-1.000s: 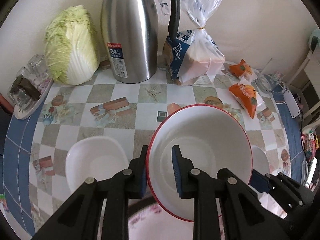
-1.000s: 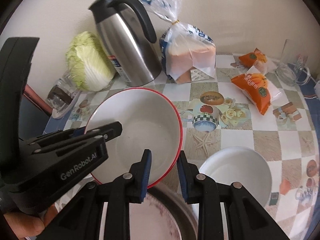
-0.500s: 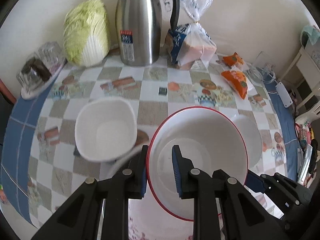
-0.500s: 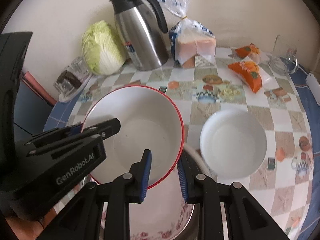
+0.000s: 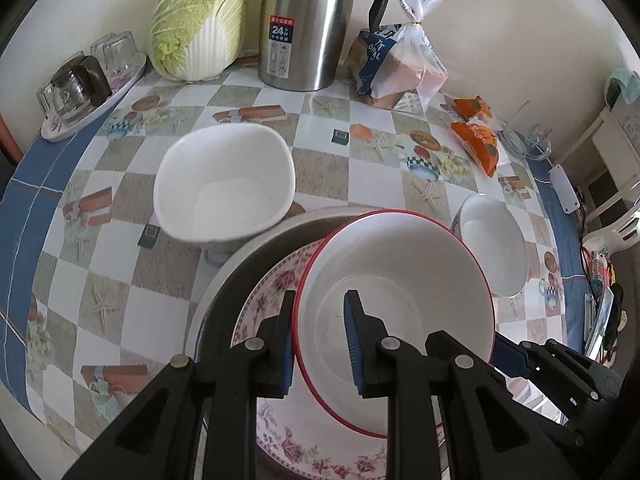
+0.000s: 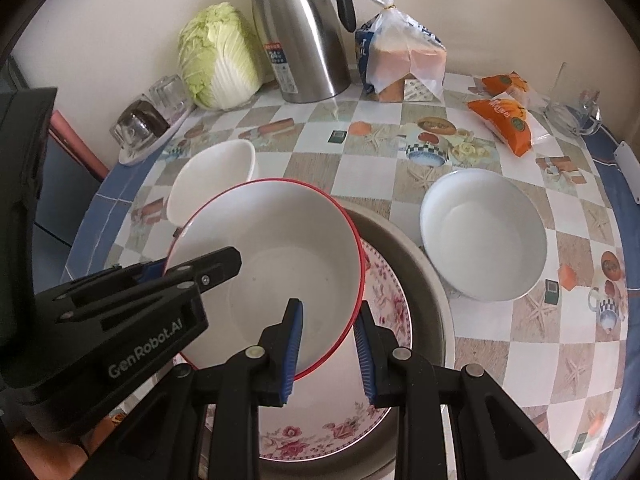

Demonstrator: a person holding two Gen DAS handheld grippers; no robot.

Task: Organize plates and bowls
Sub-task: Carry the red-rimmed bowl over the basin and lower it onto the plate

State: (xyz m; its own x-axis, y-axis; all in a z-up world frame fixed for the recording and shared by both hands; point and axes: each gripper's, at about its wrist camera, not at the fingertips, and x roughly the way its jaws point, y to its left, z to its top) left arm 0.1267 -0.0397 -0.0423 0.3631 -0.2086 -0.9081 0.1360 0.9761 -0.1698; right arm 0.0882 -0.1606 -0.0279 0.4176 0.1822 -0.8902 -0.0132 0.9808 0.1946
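Note:
A white bowl with a red rim (image 5: 400, 280) hangs tilted between both grippers. My left gripper (image 5: 318, 344) is shut on its left rim, one finger inside and one outside. My right gripper (image 6: 328, 350) is shut on the opposite rim of the same bowl (image 6: 272, 248). Directly beneath it lies a floral plate (image 5: 320, 440) inside a wide grey basin (image 5: 224, 280). A squarish white bowl (image 5: 224, 184) stands on the table to the left of the basin, and a round white bowl (image 6: 484, 232) stands to its right.
Along the wall stand a cabbage (image 5: 200, 20), a steel thermos jug (image 5: 308, 28) and a bagged loaf (image 5: 400, 68). Orange snack packs (image 5: 476, 140) and a glass mug (image 5: 528, 140) lie at the right. A tray of upturned glasses (image 5: 80, 84) sits at the left edge.
Both grippers have carried the red-rimmed bowl back from the middle of the table toward the near edge. It now hangs over the floral plate in the basin, and both grips are unchanged.

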